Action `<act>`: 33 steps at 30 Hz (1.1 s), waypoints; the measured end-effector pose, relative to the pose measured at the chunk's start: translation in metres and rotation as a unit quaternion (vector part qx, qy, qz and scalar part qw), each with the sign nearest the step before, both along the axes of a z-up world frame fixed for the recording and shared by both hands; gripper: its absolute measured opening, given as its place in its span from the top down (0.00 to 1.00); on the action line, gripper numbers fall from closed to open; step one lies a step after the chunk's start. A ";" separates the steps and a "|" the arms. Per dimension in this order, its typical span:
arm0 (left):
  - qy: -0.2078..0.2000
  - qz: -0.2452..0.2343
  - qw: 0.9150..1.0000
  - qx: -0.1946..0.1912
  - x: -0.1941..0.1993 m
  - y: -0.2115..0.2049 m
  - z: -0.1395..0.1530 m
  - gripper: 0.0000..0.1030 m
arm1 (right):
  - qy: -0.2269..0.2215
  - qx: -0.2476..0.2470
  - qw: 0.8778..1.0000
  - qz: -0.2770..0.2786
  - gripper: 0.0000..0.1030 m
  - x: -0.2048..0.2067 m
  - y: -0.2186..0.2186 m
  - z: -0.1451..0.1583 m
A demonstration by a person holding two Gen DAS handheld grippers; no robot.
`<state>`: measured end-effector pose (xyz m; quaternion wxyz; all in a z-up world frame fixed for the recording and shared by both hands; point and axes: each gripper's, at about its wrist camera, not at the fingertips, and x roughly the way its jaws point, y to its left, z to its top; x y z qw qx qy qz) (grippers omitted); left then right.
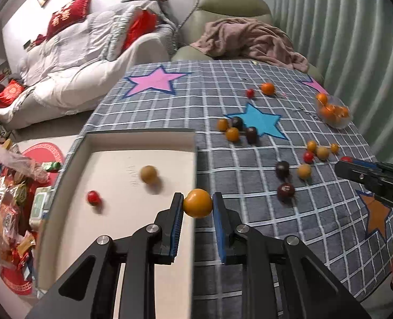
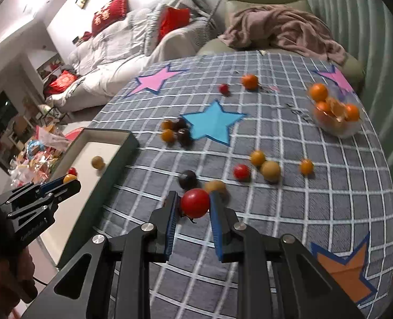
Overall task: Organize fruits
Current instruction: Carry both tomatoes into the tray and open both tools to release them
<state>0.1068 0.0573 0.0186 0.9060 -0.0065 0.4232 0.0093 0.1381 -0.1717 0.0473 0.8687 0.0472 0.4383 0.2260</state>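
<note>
the left gripper holds an orange fruit clamped between its blue-padded fingers, low in the frame's centre, over the right wall of the white tray. inside the tray, a tan fruit and a small red fruit are smeared by blur. in the right wrist view, the right gripper has its fingers closed on a red tomato, partly hiding a tan fruit behind it on the checked table. a clear bowl of oranges sits at upper right, its rim hard to trace. the right gripper's body is cut off at the left view's right edge.
</note>
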 end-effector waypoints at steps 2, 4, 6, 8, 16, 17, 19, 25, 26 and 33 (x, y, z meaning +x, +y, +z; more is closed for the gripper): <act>0.000 0.009 1.000 -0.001 -0.004 0.011 0.000 0.77 | -0.002 0.000 1.000 0.009 0.75 -0.001 0.010 0.004; 0.000 0.017 1.000 -0.001 -0.007 0.023 0.000 0.77 | -0.005 -0.001 1.000 0.020 0.75 -0.002 0.024 0.010; 0.000 0.026 1.000 0.000 -0.010 0.034 -0.001 0.77 | -0.008 -0.003 0.999 0.034 0.75 -0.004 0.040 0.014; 0.001 0.037 0.999 0.000 -0.013 0.048 -0.003 0.77 | -0.009 -0.005 0.999 0.049 0.75 -0.005 0.057 0.017; 0.016 0.073 0.997 0.010 -0.017 0.094 -0.017 0.77 | 0.003 -0.007 0.994 0.105 0.75 -0.007 0.126 0.016; 0.020 0.076 0.997 0.011 -0.017 0.098 -0.020 0.77 | 0.007 -0.007 0.994 0.113 0.75 -0.007 0.135 0.014; 0.027 0.081 0.996 0.016 -0.016 0.104 -0.027 0.77 | 0.016 -0.008 0.992 0.125 0.75 -0.005 0.152 0.010; 0.054 0.096 0.993 0.037 -0.008 0.115 -0.051 0.77 | 0.049 -0.031 0.986 0.158 0.75 0.000 0.202 -0.014; 0.060 0.100 0.993 0.037 -0.005 0.117 -0.055 0.77 | 0.052 -0.037 0.985 0.162 0.75 0.001 0.208 -0.017; 0.076 0.107 0.991 0.037 0.012 0.121 -0.071 0.77 | 0.086 -0.085 0.978 0.169 0.75 0.018 0.236 -0.047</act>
